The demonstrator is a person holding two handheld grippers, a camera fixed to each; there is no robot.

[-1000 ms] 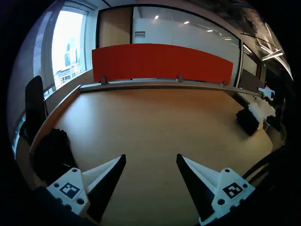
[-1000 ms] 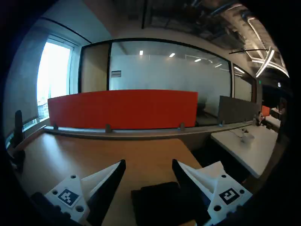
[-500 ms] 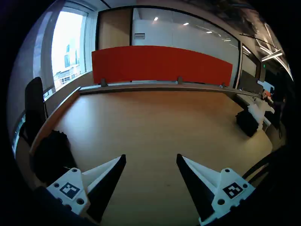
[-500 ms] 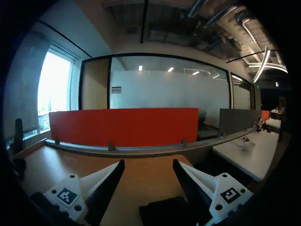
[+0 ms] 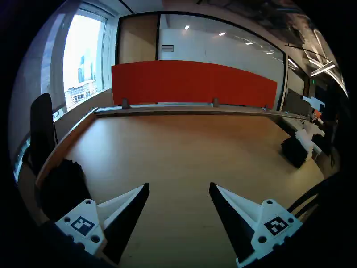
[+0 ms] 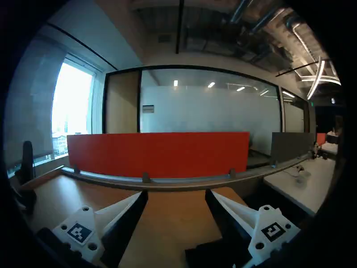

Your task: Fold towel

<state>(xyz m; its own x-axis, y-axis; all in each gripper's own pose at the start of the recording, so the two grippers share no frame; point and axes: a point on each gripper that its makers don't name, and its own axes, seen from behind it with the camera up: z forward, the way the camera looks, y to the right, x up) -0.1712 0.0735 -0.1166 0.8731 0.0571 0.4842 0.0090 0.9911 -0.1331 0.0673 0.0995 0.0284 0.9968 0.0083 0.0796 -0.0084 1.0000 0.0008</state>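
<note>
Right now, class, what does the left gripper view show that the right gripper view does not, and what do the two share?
Left gripper view: the wooden desk across its full width, and a black bundle beside its left edge. Right gripper view: ceiling pipes, a grey divider and a white desk at the right. Both: the red divider, the window, a dark towel near the wooden desk's right end, and each gripper's own fingers, open and gripping nothing.
</note>
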